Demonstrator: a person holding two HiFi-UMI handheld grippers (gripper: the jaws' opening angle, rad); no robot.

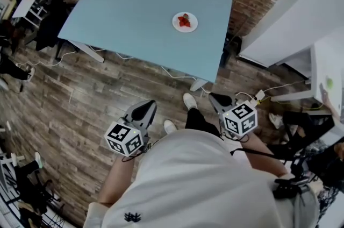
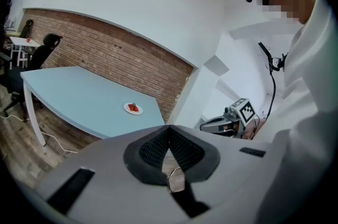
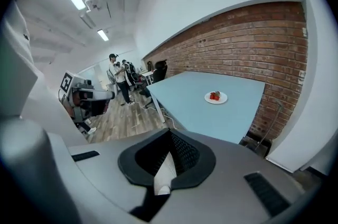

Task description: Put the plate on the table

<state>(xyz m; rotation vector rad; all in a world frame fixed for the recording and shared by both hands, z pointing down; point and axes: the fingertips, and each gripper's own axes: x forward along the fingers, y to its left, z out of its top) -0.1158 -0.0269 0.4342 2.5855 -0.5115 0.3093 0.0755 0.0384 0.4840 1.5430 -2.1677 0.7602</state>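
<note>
A white plate carrying a few red pieces of food, apparently strawberries, is pictured flat on the pale blue table, toward the table's right half and well in from every edge. Nothing else is seen on the tabletop.

The plate is shown well apart from both tongs, which are held low and close to the body of the person in the white shirt, with a stretch of wooden floor and the table's near edge lying between. From the tongs the plate lies straight ahead and a little to the right. The right gripper is judged somewhat the nearer, and the left gripper the farther. Being round, the plate offers no long axis to line up with.

Both tongs are seen with jaws brought together and nothing held between them, as each gripper view confirms.

With the plate set down and both tongs clear of it, the task is judged to be complete. Any further move would call for a step forward to the table.
</note>
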